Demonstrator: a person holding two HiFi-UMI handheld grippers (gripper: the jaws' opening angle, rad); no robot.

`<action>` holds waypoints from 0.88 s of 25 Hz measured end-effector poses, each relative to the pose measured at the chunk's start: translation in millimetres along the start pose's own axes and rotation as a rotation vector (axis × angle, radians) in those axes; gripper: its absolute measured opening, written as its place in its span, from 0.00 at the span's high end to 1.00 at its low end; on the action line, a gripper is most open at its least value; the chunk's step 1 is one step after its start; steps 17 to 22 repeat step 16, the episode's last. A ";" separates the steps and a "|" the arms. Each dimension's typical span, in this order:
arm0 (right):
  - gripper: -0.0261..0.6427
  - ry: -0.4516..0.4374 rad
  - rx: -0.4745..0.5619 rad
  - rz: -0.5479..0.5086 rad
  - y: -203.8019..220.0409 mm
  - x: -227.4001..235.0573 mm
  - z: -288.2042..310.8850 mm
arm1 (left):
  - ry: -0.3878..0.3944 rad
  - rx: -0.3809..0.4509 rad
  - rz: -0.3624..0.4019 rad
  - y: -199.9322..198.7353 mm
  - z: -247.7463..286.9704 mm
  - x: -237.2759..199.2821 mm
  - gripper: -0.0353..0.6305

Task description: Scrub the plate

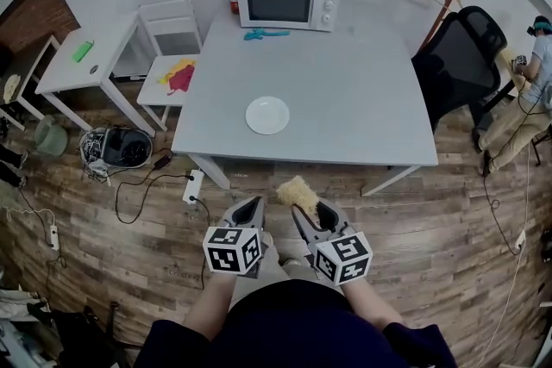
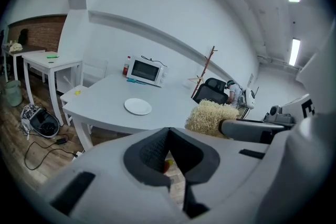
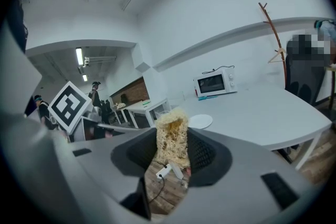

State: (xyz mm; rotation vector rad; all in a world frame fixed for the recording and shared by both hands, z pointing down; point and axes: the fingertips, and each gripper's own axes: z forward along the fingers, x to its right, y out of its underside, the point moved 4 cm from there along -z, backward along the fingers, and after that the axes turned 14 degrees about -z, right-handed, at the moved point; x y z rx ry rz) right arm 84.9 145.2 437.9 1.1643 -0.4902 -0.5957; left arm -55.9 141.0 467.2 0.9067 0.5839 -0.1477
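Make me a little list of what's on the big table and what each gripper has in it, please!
plate: white, flat on the grey table, near its front edge
microwave: white, at the table's far edge
scrubber: yellowish and stringy, pinched in the right gripper
right gripper: shut on the scrubber, not at the table yet
left gripper: shut, nothing in it
under the grippers: wooden floor
scrubbing: not started

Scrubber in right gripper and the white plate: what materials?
Pale yellow tangled scrubber: looks like loofah or coarse plant fibre, matte, with loose stringy strands. Round white plate: smooth and uniform, likely glazed ceramic or plastic; too distant to tell.
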 end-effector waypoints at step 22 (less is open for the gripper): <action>0.71 0.001 0.040 0.014 -8.2 -2.0 -13.1 | 0.013 0.002 0.001 2.3 -8.3 10.1 0.92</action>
